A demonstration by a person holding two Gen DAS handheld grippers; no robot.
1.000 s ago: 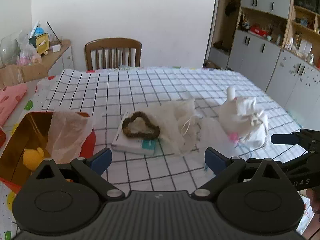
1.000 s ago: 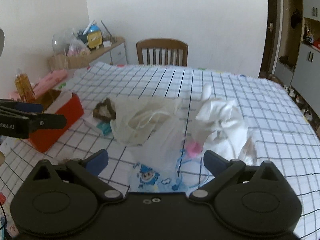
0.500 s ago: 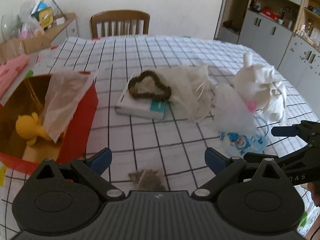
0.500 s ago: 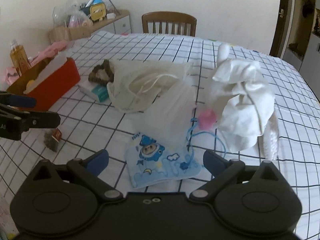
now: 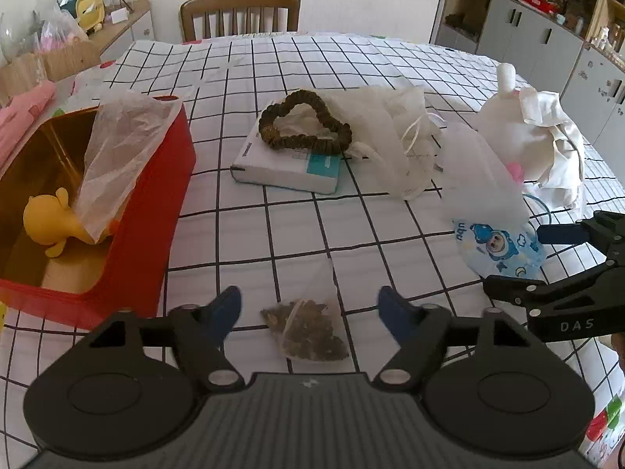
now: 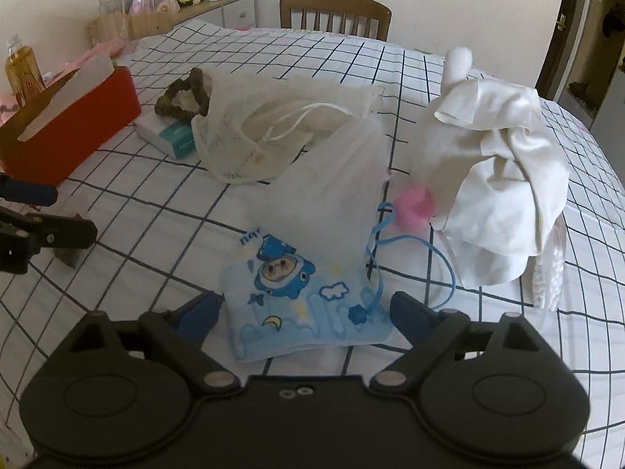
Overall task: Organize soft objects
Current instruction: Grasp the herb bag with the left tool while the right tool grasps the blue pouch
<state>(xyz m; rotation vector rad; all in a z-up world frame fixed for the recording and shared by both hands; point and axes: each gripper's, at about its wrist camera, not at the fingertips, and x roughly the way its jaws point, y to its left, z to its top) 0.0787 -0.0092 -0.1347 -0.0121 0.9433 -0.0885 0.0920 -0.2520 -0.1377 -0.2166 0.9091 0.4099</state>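
Left gripper (image 5: 308,306) low over the checked-cloth surface (image 5: 297,62), blue-tipped fingers (image 5: 224,310) spread wide, nothing held. Between them, flat on the cloth: small translucent mesh sachet of brown dried bits (image 5: 306,330). Contact with either finger not discernible.

Right gripper (image 6: 302,310) likewise with fingers (image 6: 408,308) apart, empty. Straddling the near edge of a blue cartoon-print child's face mask (image 6: 300,308); blue ear loop (image 6: 429,269) trailing to the right on the cloth. Thin white translucent bag (image 6: 332,191) lying over the far half of the mask.

Containers:
- Red open box with gold lining (image 5: 152,211), left side of surface. Inside: yellow rubber toy figure (image 5: 49,221) at the bottom, plus a crinkled clear plastic bag (image 5: 117,156) leaning on the right wall and standing above the rim.
- Cream mesh drawstring pouch (image 6: 273,136), mid-surface, mouth slack, white cord visible; contents not discernible.

Other items:
- White and teal tissue pack (image 5: 285,166) lying flat just left of the pouch, brown fabric scrunchie (image 5: 304,127) resting on top.
- White plush toy draped in white cloth (image 6: 500,179), right side, pink round part (image 6: 414,207) at its base, just beside the white bag.
- Wooden chair (image 5: 240,13) at far edge.
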